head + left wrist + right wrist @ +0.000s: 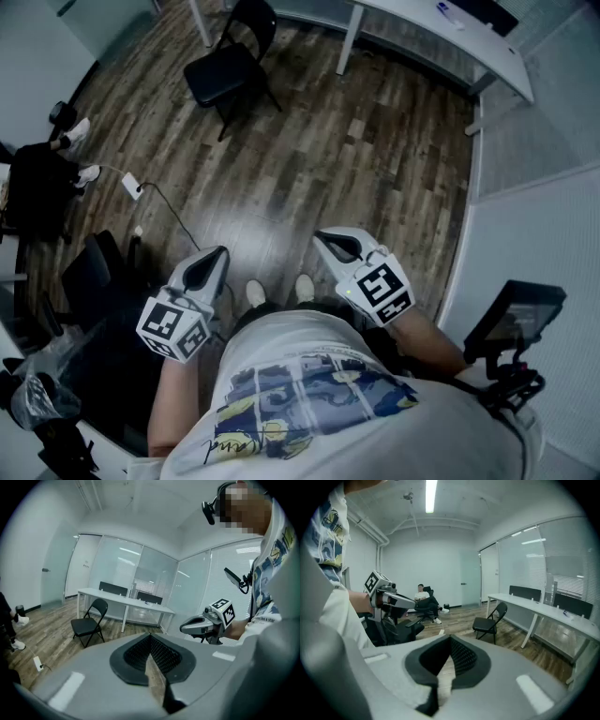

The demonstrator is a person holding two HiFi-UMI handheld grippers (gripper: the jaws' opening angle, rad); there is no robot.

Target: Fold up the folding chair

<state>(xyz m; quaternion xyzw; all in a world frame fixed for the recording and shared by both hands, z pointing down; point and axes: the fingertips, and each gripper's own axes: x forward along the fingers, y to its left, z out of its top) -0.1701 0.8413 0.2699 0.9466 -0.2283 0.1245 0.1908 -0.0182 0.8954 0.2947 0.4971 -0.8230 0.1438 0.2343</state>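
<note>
Approach comes first: the chair [230,61] stands open at the upper left of the head view, well apart from both grippers. The left gripper [211,265] and right gripper [339,246], low in the frame, have jaws pressed together on nothing; best spread them before reaching for backrest and seat edge. Wood-plank floor [309,159], white table [441,37] at upper right, glass walls, a seated person [423,595] far off

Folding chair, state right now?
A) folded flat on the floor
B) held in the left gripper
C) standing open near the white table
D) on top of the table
C: the folding chair stands open on its own legs, seat down, beside the white table.
</note>
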